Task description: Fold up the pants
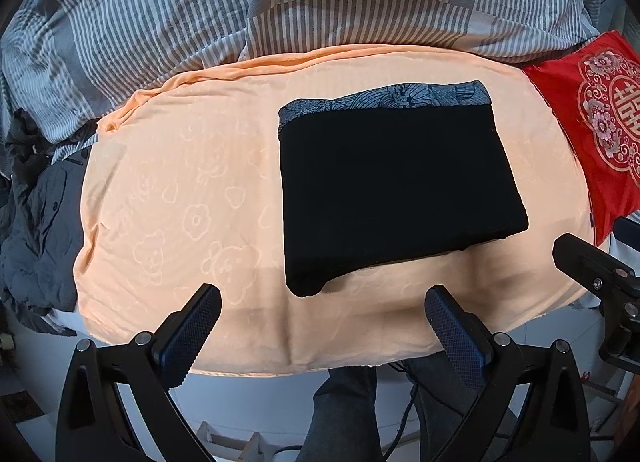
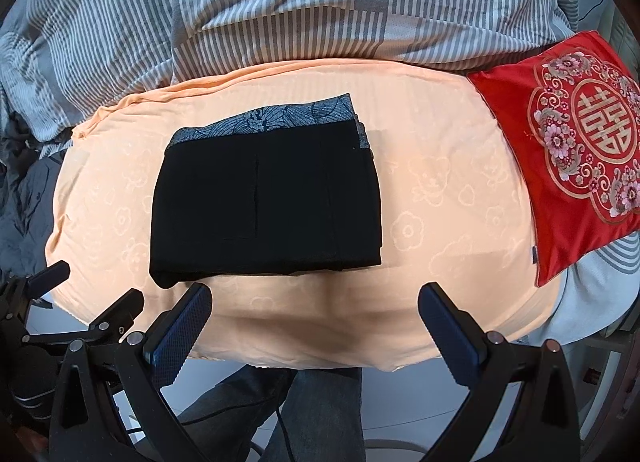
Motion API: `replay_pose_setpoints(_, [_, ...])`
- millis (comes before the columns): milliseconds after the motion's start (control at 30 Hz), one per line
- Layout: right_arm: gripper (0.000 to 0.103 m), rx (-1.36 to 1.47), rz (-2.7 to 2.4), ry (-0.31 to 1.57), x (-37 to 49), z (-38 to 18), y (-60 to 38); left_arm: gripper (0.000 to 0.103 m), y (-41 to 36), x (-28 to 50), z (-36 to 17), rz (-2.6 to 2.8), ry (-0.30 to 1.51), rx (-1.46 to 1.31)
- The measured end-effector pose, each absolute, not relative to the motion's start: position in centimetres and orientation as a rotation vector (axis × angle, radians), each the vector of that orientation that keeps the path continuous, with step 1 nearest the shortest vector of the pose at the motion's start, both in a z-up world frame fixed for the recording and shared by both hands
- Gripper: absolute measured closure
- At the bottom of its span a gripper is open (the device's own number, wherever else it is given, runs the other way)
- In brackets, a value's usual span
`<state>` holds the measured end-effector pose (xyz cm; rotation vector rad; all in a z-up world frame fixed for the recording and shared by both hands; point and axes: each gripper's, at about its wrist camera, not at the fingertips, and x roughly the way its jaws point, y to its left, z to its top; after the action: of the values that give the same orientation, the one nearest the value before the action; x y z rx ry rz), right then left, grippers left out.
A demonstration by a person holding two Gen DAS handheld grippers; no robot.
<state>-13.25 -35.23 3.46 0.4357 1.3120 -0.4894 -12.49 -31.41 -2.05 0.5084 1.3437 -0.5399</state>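
The black pants (image 1: 396,189) lie folded into a compact rectangle on the peach blanket (image 1: 180,201), with a grey patterned waistband along the far edge. In the right wrist view the pants (image 2: 266,201) sit left of centre on the blanket (image 2: 440,189). My left gripper (image 1: 322,308) hovers open near the blanket's front edge, just short of the pants' near corner. My right gripper (image 2: 314,304) is open too, above the front edge, with nothing between its fingers. Each gripper shows at the side of the other's view.
A red embroidered cushion (image 2: 576,149) lies at the right of the blanket. A grey striped duvet (image 1: 180,21) is bunched behind it. Dark clothing (image 1: 36,221) is heaped at the left. A person's legs in jeans (image 2: 316,414) stand below the bed edge.
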Motion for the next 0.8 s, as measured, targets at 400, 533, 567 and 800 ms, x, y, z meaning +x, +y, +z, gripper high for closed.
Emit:
replay_pose_setpoints(400, [0.0, 0.428, -0.475, 1.321, -13.22, 3.42, -35.91, 0.001, -31.37, -12.64, -1.97, -0.536, 1.344, 0.507])
replay_pose_setpoints(533, [0.0, 0.426, -0.473, 1.322, -13.28, 3.41, -35.86, 0.001, -31.33, -12.72, -1.95, -0.537, 1.349, 0.497])
replay_pose_setpoints(567, [0.0, 0.427, -0.473, 1.322, -13.29, 3.41, -35.85, 0.001, -31.31, -12.77, -1.93, -0.537, 1.347, 0.499])
replay_pose_setpoints(800, [0.0, 0.419, -0.469, 1.327, -13.42, 3.27, -35.57, 0.001, -31.37, -12.98, -2.04, -0.527, 1.343, 0.507])
